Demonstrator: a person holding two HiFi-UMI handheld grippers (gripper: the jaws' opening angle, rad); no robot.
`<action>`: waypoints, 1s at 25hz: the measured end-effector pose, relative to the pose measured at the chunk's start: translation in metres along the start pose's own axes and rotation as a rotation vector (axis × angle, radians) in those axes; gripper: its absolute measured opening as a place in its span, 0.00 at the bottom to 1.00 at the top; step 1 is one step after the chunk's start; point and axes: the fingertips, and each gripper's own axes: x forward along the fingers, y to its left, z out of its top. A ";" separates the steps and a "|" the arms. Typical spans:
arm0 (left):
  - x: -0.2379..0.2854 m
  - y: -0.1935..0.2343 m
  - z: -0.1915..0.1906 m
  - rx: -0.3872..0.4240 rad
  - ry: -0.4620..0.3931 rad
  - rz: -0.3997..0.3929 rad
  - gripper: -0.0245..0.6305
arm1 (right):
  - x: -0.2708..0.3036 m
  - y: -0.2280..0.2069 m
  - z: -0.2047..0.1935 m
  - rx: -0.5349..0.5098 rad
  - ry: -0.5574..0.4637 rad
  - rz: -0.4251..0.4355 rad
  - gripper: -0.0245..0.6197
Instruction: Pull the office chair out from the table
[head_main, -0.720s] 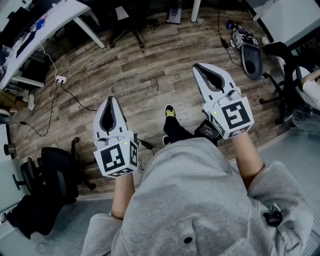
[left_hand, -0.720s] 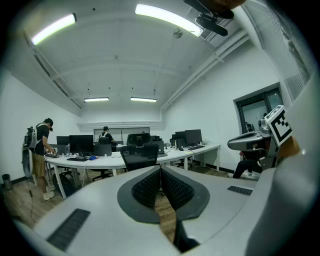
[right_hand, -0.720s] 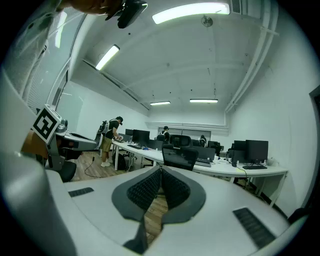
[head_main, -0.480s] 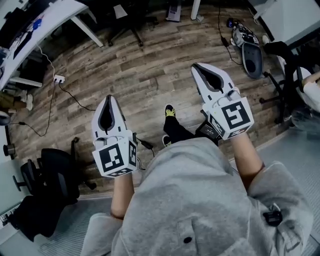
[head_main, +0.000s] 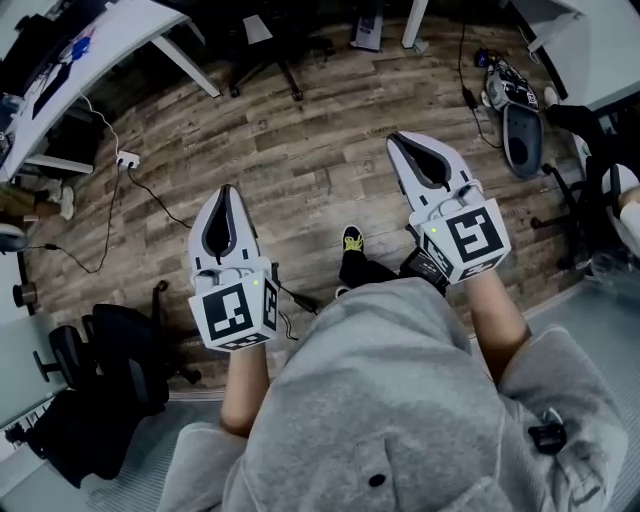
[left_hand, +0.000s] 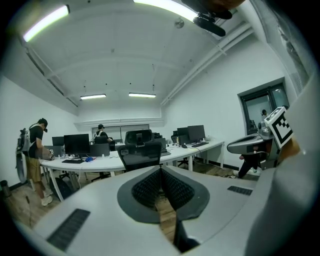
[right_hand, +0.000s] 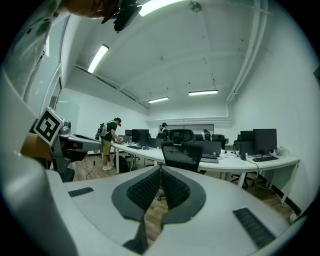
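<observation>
Left gripper view: the black office chair (left_hand: 140, 153) at the white table (left_hand: 100, 162) shows its backrest only, with seat and base hidden behind the left gripper (left_hand: 161, 170). The right gripper view gives the same result behind the right gripper (right_hand: 161, 170). Head view: a chair base (head_main: 268, 55) at the top is cut off by the picture's edge, the grey sweatshirt (head_main: 390, 400) hides the person's legs save one shoe (head_main: 352, 240), and items on the tables are too small to identify.

Count: left gripper (head_main: 226, 190) + right gripper (head_main: 393, 140) = 2. Just past right jaw tips: 1 office chair (right_hand: 187, 155), 1 table (right_hand: 240, 162), 2 standing people (right_hand: 109, 137).
</observation>
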 end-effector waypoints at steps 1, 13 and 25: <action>0.008 0.003 0.002 0.004 0.001 0.002 0.06 | 0.007 -0.003 0.002 -0.002 -0.002 0.007 0.09; 0.065 0.014 0.022 0.025 0.004 0.032 0.06 | 0.060 -0.040 0.011 0.036 -0.028 0.034 0.09; 0.089 0.007 0.034 0.027 -0.022 0.029 0.06 | 0.071 -0.055 0.012 0.037 -0.041 0.045 0.09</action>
